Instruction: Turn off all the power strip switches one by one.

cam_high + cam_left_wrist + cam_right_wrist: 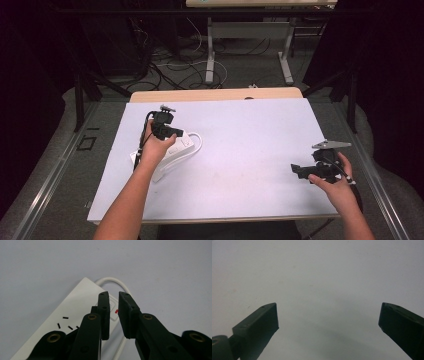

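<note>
Left hand-held gripper (113,315): black plastic, two flat rectangular jaws on angled link arms, brass-coloured rivets at the pivots and small dark screws in the jaw faces. Right hand-held gripper (300,171): black, blunt slab-like jaws, a grey three-cornered plate (331,145) on top, a black cable trailing behind. Both forearms are bare, without sleeves.

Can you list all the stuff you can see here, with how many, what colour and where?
Power strip: one, white, left part of the table, under the left tool.
Cord: one, white, looping from the strip's far end.
Switch: one, white with a red mark, on the strip.
Table: one, white top, centre.
Cables: several, black and white, floor beyond the table.
Left tool: one, black, jaws nearly together over the switch.
Right tool: one, black, jaws wide, right side.
</note>
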